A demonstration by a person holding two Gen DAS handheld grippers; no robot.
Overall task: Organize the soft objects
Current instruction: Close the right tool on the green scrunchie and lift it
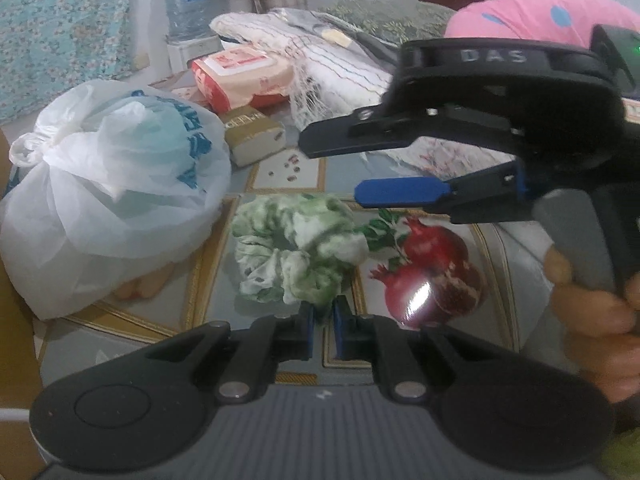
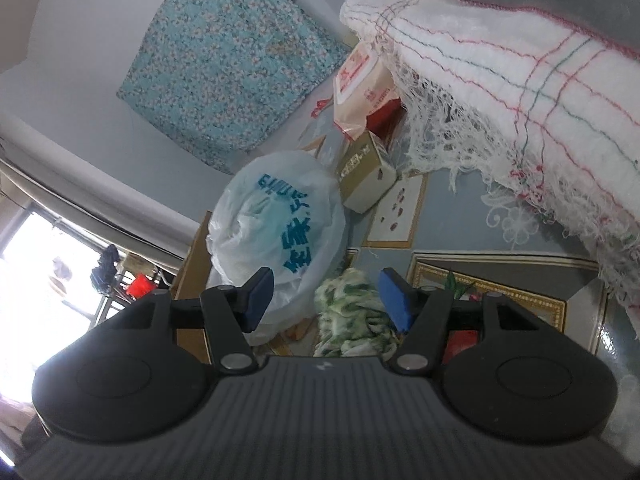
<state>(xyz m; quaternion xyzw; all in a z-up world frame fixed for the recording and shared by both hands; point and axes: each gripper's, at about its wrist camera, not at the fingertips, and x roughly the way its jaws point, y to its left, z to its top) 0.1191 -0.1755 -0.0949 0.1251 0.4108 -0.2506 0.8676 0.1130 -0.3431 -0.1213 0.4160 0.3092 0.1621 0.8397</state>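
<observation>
A green-and-white scrunchie (image 1: 296,248) rests on the printed tablecloth (image 1: 436,272). My left gripper (image 1: 323,326) is at its near edge, shut on a fold of the scrunchie cloth between the blue pads. My right gripper (image 1: 340,170) comes in from the right, held by a hand (image 1: 600,320). It hovers just over the scrunchie's far right side, open, with nothing between its fingers. In the right wrist view the right gripper (image 2: 328,298) stands open, and the scrunchie (image 2: 352,312) shows below and beyond the gap, closer to the right pad.
A knotted white plastic bag (image 1: 116,184) with blue print sits left of the scrunchie. Behind are a brown tissue box (image 1: 252,136), a pack of wipes (image 1: 240,76) and a folded fringed white blanket (image 1: 320,64). A water bottle (image 1: 188,4) stands at the back.
</observation>
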